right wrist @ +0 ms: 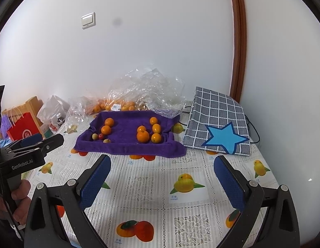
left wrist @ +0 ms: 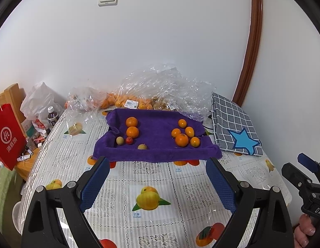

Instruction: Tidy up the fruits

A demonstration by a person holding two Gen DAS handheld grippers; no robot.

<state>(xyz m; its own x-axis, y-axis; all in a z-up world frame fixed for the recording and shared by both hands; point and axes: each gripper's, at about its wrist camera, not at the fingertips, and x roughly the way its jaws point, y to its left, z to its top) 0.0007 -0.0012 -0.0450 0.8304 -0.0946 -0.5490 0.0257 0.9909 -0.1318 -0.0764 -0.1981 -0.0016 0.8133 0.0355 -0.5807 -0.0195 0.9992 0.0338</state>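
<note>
- Purple towel [left wrist: 158,142] lies over a tray on the counter [left wrist: 151,175], at 12 o'clock from both grippers and well apart from them.
- On the towel's left part sit two oranges [left wrist: 132,127], with three small fruits [left wrist: 129,140] in a row just in front of them: pale, red, pale.
- On its right part five more oranges [left wrist: 183,134] are bunched together, the biggest [left wrist: 181,140] in front.
- Left gripper [left wrist: 158,184] hovers over the fruit-print cover, jaws spread wide and empty; the right gripper [right wrist: 162,184] is the same.
- Left view alone shows the right gripper from the side at 3 o'clock, with fingers on its handle.
- Right view alone shows the left gripper at 9 o'clock and a black cable [right wrist: 253,128] behind the checked cloth [right wrist: 218,122].
- Clear bags [left wrist: 160,88] of fruit lie behind the towel.
</note>
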